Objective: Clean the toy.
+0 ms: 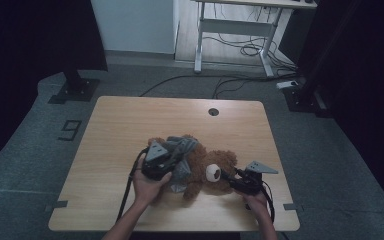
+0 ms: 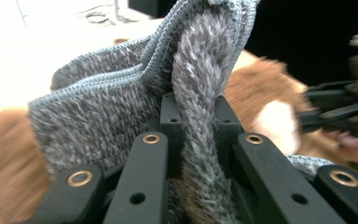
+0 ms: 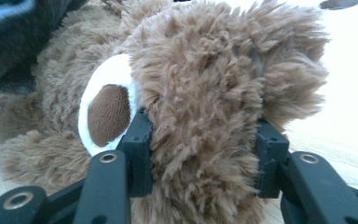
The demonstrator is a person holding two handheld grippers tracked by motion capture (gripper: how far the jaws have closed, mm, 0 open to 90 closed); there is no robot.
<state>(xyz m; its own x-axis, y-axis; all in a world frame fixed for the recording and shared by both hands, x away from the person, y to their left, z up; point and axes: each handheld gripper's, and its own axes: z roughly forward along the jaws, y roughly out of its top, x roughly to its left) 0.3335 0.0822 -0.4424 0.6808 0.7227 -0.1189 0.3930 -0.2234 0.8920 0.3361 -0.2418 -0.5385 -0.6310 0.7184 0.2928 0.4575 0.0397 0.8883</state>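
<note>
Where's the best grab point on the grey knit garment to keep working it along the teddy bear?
Probably the ribbed hem of the grey knit garment, approached from the bear's body end, away from its head. The edge is bunched into a thick fold that pinches easily; the left tongs are shut on such a fold. The right tongs clamp the teddy bear by its head, steadying it.

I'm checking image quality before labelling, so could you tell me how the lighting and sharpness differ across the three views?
High view: dim and grainy, dark surrounds, the teddy bear and table readable. Left gripper view: the grey knitted garment is sharp between the jaws, the background overexposed and the bear's muzzle blurred. Right gripper view: the fur is crisp, the tabletop at right washed out.
</note>
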